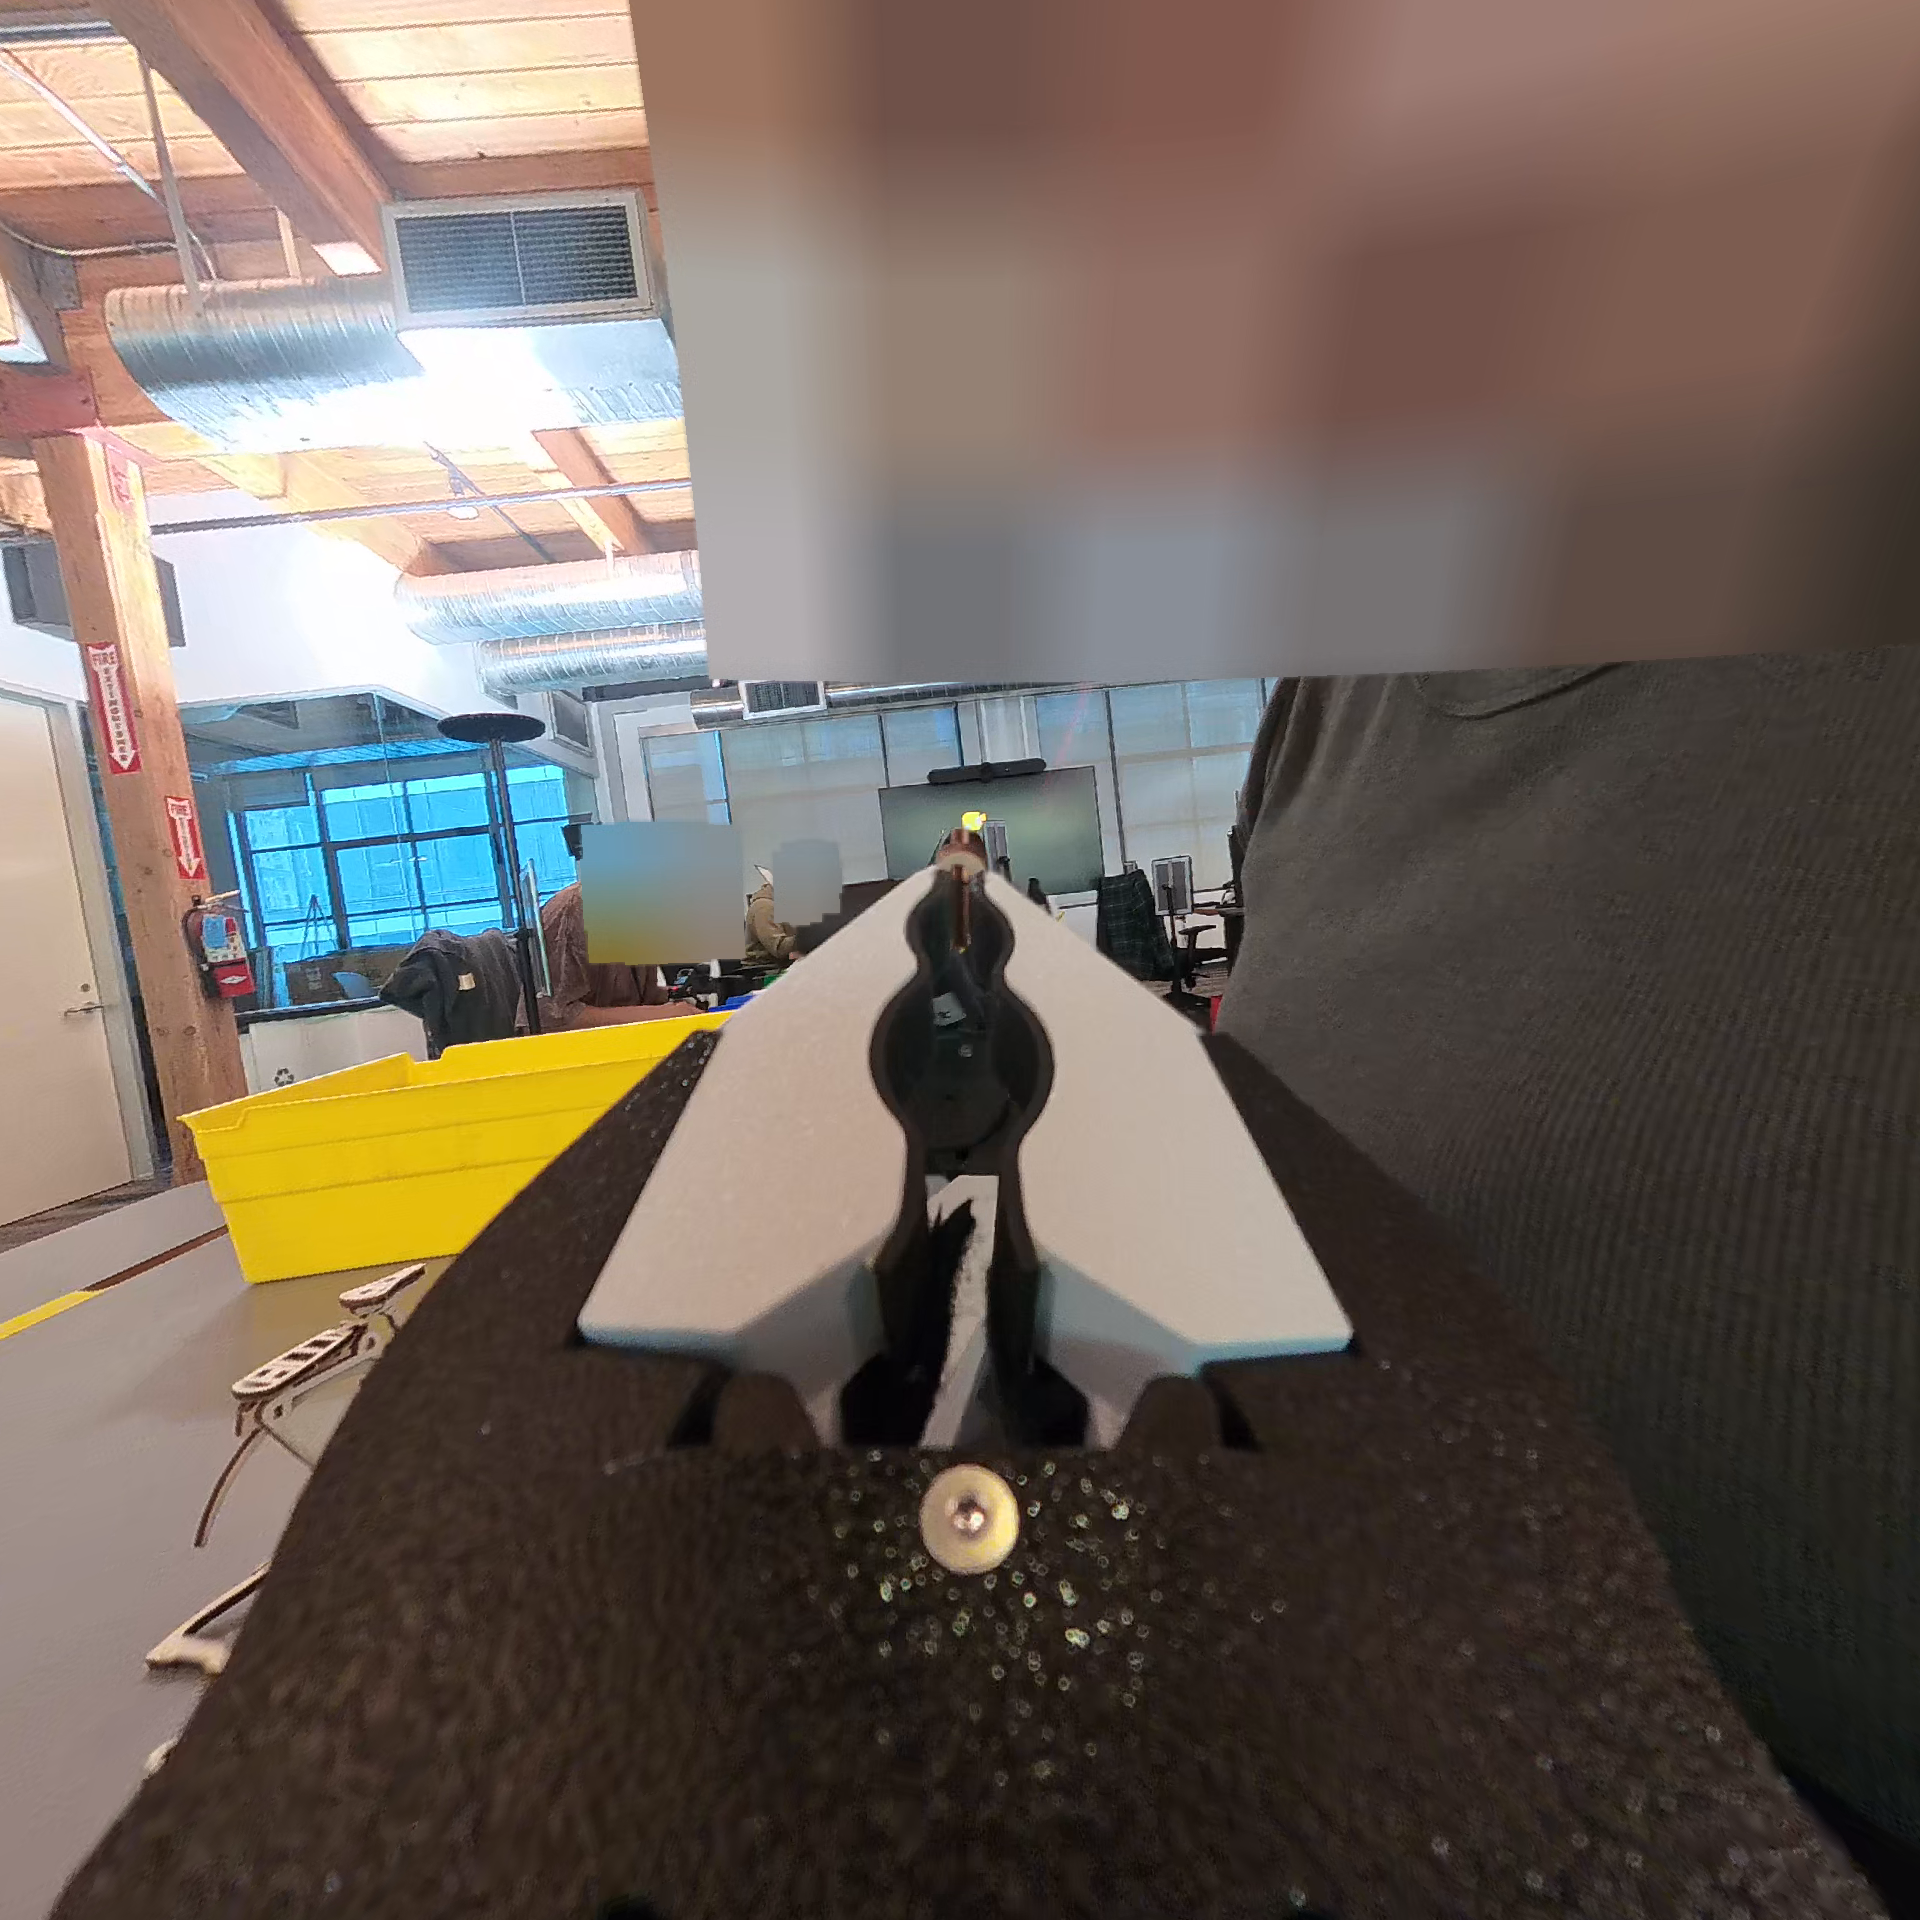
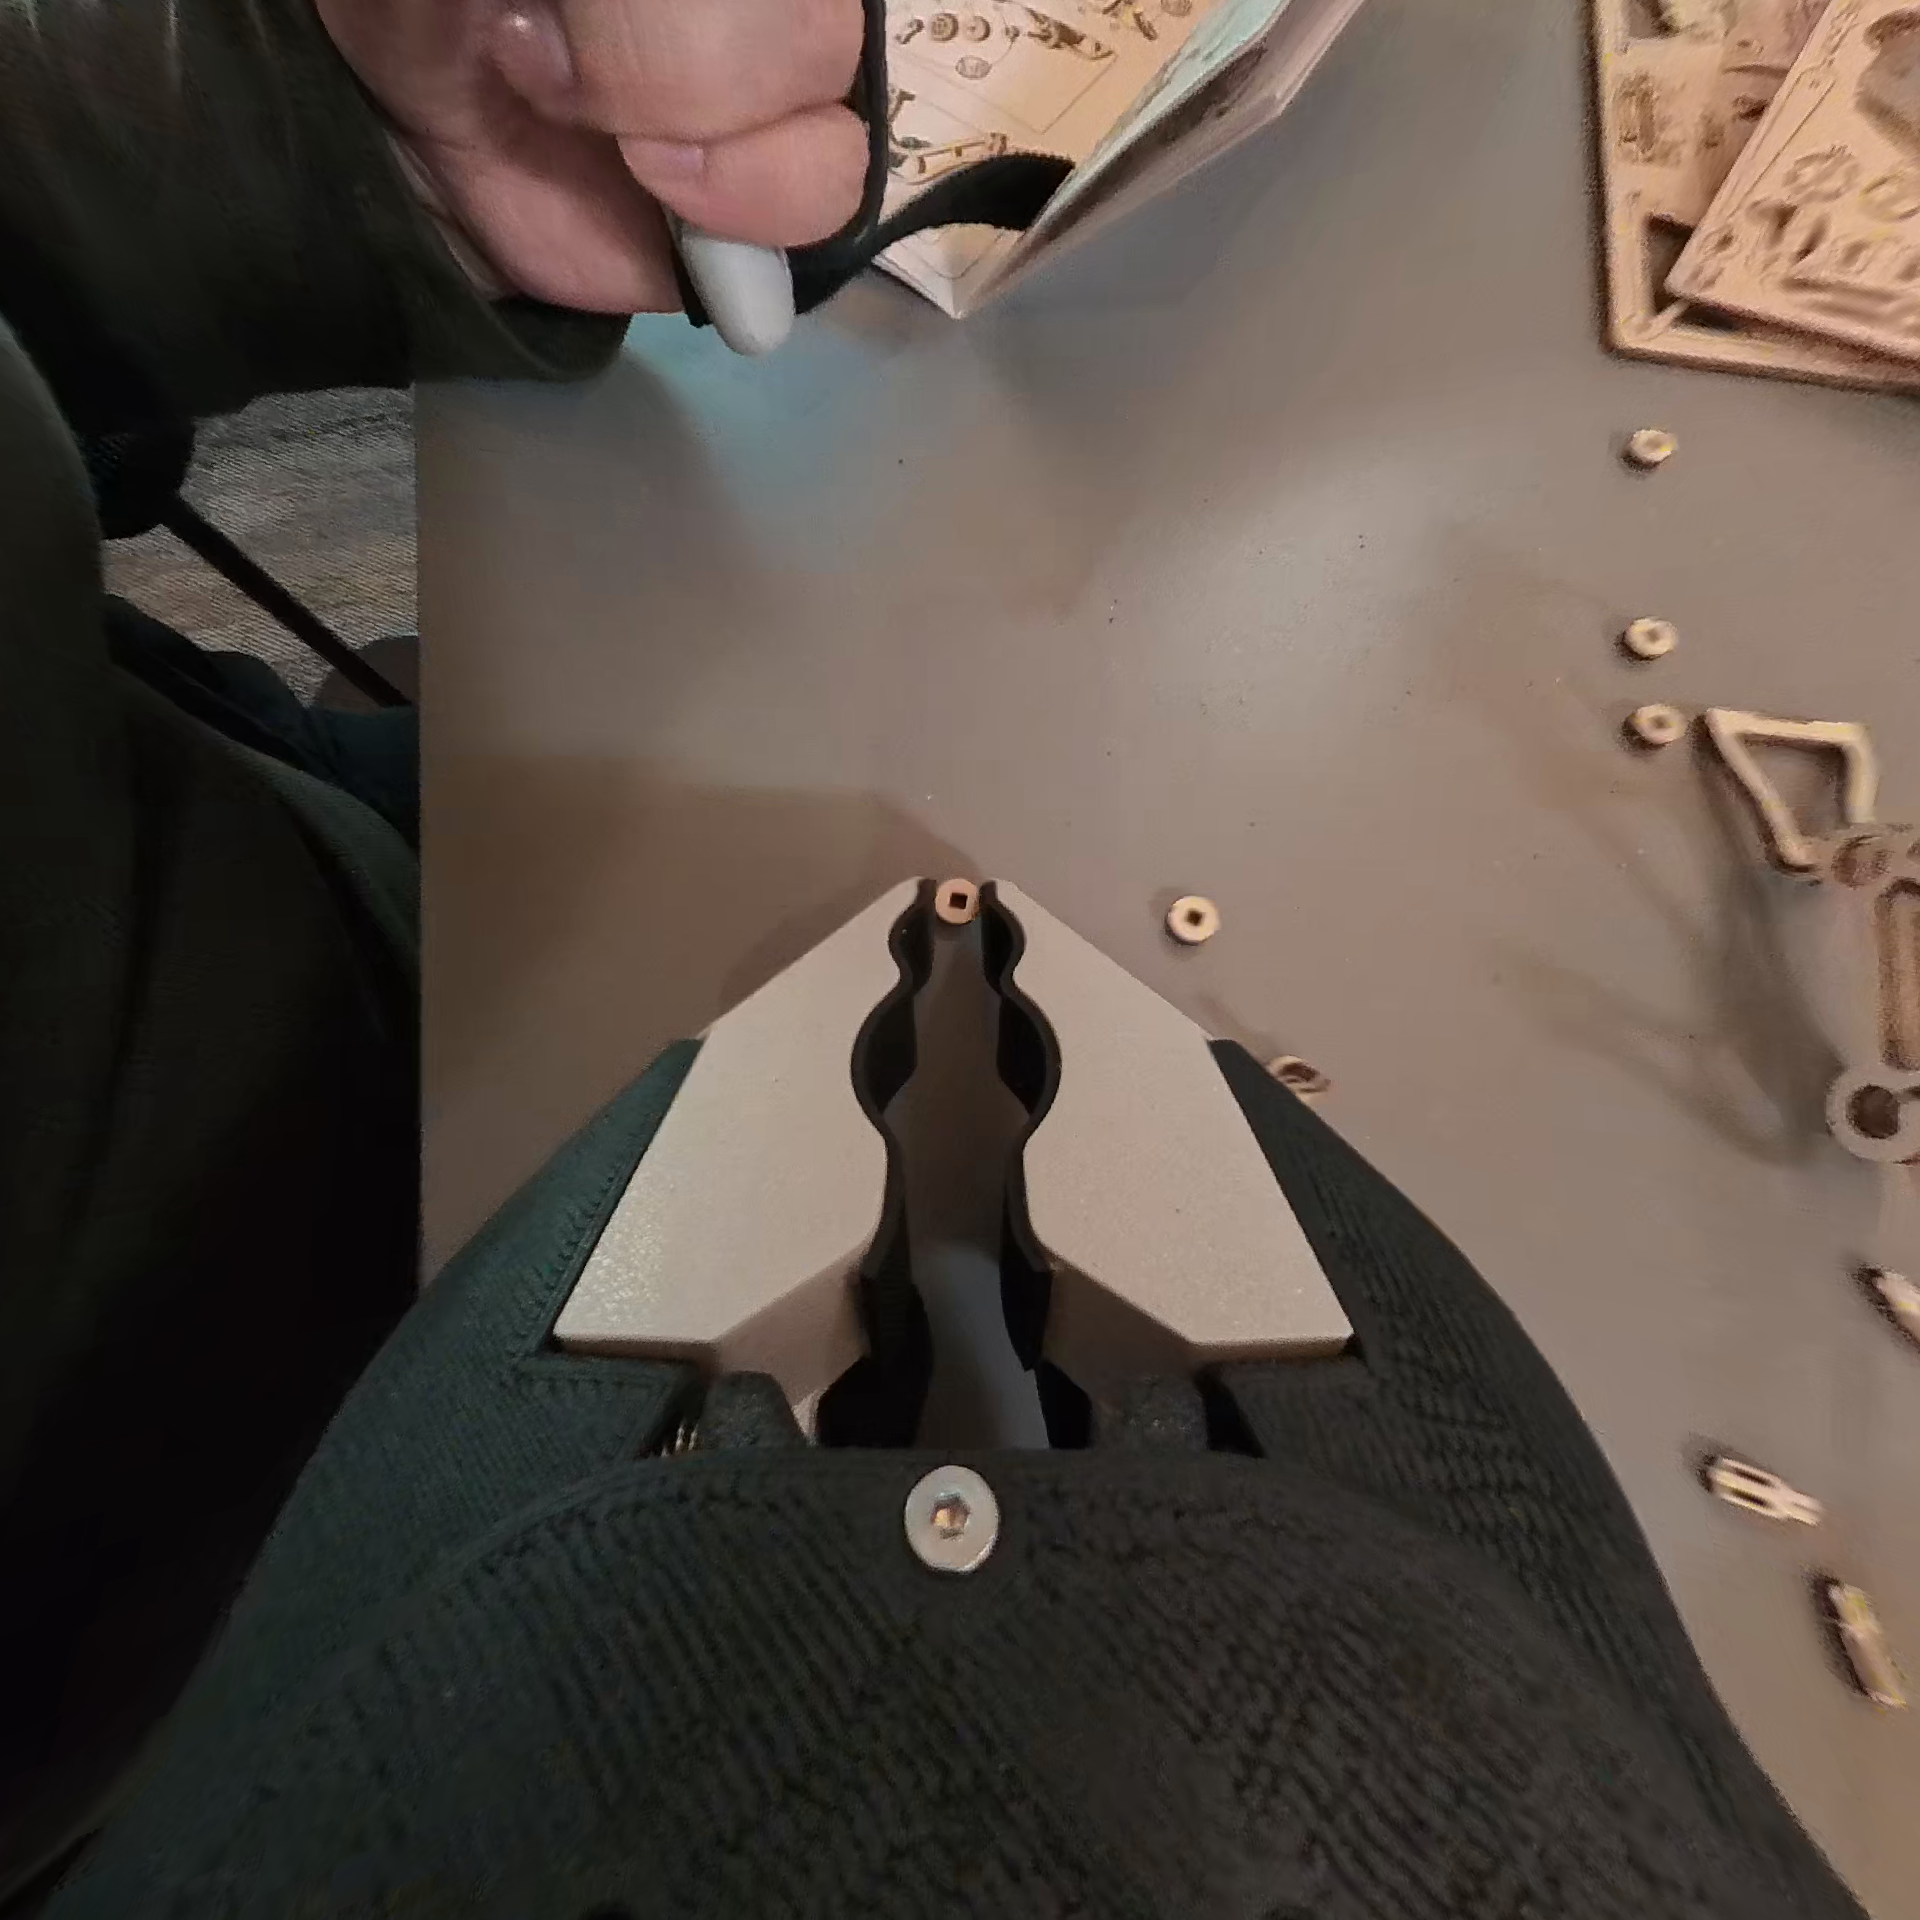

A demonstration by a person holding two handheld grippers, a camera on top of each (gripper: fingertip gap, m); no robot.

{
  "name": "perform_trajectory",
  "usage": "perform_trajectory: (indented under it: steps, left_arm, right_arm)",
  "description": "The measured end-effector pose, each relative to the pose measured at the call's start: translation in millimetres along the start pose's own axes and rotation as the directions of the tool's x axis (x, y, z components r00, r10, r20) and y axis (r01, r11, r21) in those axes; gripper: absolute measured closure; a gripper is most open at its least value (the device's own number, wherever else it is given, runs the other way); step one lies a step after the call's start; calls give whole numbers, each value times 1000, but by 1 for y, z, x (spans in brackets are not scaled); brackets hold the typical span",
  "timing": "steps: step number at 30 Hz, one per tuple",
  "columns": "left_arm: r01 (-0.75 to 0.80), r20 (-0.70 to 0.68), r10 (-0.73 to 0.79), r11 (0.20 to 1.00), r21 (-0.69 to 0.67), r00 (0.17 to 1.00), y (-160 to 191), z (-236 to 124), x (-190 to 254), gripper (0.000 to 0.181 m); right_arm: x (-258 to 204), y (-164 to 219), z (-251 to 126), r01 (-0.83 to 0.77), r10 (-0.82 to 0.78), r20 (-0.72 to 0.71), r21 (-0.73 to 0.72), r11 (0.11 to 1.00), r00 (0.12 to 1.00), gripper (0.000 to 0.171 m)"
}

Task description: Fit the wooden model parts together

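Left gripper (image 1: 962, 883): I see it raised off the table and aimed level across the room; its fingers are pressed together on a thin wooden pin (image 1: 960, 914) that stands upright at the tips, with a small pale washer-like piece at its top.
Right gripper (image 2: 956, 900): I see it pointed down at the grey table (image 2: 831, 623); its fingertips pinch a small round wooden washer (image 2: 955, 900) with a square hole.
Loose washers: more of the same lie on the table to the right, one (image 2: 1192, 920) near the fingertips, others (image 2: 1649, 637) farther off.
Linkage piece (image 2: 1808, 821): a partly built wooden assembly at the right edge of the right wrist view.
Cut-out sheets (image 2: 1766, 177): stacked at the far right corner, beside a folded instruction leaflet (image 2: 1049, 114).
Wooden parts (image 1: 312, 1361): flat cut pieces on the table left of the left gripper.
Yellow bin (image 1: 416, 1153): behind those parts.
Person's hand (image 2: 644, 135): top left in the right wrist view, gripping a white handle with a black strap.
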State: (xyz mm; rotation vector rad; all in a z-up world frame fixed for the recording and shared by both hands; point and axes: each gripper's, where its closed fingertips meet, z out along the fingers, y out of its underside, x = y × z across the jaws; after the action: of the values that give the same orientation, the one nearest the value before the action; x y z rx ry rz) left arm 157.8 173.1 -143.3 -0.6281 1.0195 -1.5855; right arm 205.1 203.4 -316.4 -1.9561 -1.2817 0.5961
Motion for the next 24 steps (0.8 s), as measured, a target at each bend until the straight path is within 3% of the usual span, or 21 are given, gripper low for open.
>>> perform_trajectory:
  steps: [2,4,7,11,14,24]
  left_arm:
    - [11,35,-11,1000,-14,999,2,0,-6,181]
    - [47,98,-44,998,-30,994,6,0,-16,181]
    - [144,151,-139,989,-20,979,13,9,-22,181]
    - [113,163,-105,993,-39,981,22,18,-21,181]
    - [109,181,-107,994,-2,978,20,14,-25,181]
    - [89,155,-83,995,-38,984,24,17,-21,181]
  right_arm:
    - [8,-14,-7,52,-48,-50,86,995,998,164]
    - [10,-51,-27,103,-88,-64,291,951,994,164]
    - [6,-106,-72,224,-196,-111,557,800,974,164]
    - [-8,-137,-106,221,-294,-25,720,658,955,165]
    - [-12,-139,-114,179,-323,43,760,625,946,165]
    - [-19,-137,-106,132,-330,110,765,630,938,165]
